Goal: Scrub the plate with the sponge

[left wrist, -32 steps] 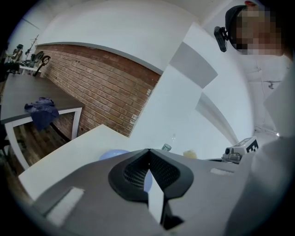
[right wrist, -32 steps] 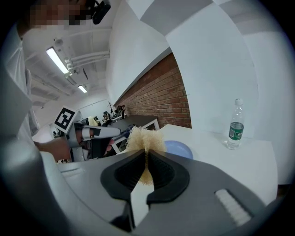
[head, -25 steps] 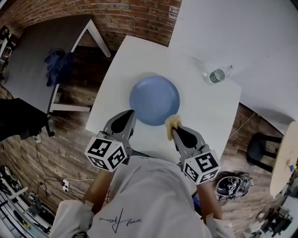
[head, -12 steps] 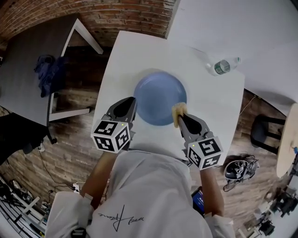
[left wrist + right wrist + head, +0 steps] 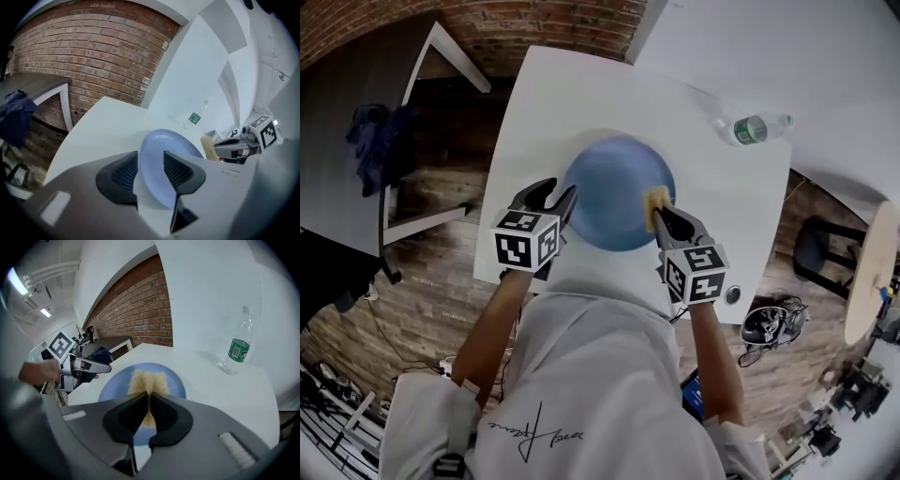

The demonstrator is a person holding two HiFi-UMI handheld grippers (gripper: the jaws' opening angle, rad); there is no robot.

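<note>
**White table, blue plate, sponge pinched in my right gripper**

White table (image 5: 581,103) on a wood plank floor (image 5: 431,272), with a brick wall (image 5: 544,23) at the far side. The blue plate (image 5: 614,192) lies flat near the table's front edge, right in front of me. A clear water bottle (image 5: 752,128) with a green label stands well apart, at the far right corner. A darker table (image 5: 337,112) to the left has a blue cloth (image 5: 375,141) on it.

My left gripper (image 5: 558,192) is at the plate's left edge. Its jaws have just been opening and now stand wide. In the left gripper view the plate's near rim shows in the gap between the two pads, and neither pad presses on it.

My right gripper (image 5: 662,214) is at the plate's right side, jaws narrow and clamped on the yellow sponge (image 5: 656,199). The sponge sticks out past the tips, over the plate's right part. Can't tell if it touches the plate surface.

Both grippers point down and forward, one on each side of the plate. My white shirt (image 5: 600,375) fills the bottom of the head view.
</note>
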